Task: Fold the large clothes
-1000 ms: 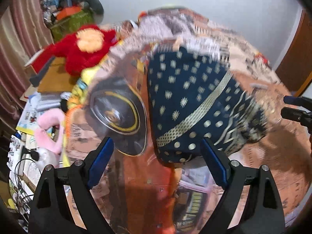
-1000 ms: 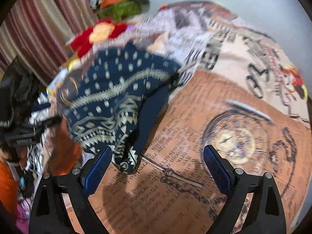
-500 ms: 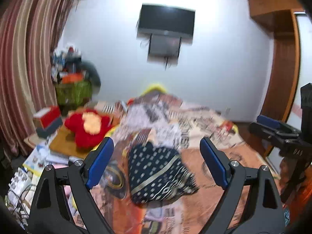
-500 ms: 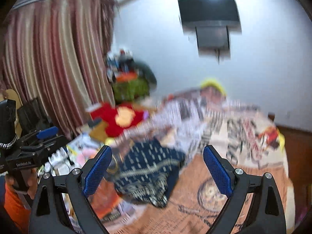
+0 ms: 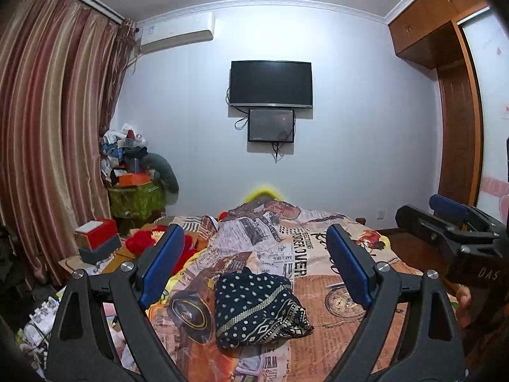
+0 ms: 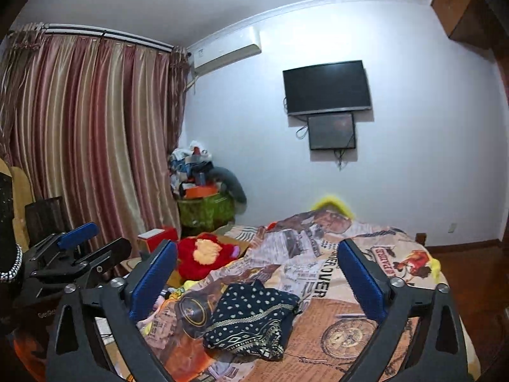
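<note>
Below both claws (image 5: 254, 273) (image 6: 254, 283) — garment (image 5: 257, 308), apart

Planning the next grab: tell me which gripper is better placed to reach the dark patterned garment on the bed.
Left, marginally. In the left gripper view the garment lies centred between the open jaws; in the right gripper view it sits left of centre. Both hang above the bed, empty.

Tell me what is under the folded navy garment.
The folded navy garment lies on the printed bedspread, partly overlapping its dark round emblem. Whatever the bedspread shows beneath the garment is covered. Both grippers are open and hold nothing.
</note>
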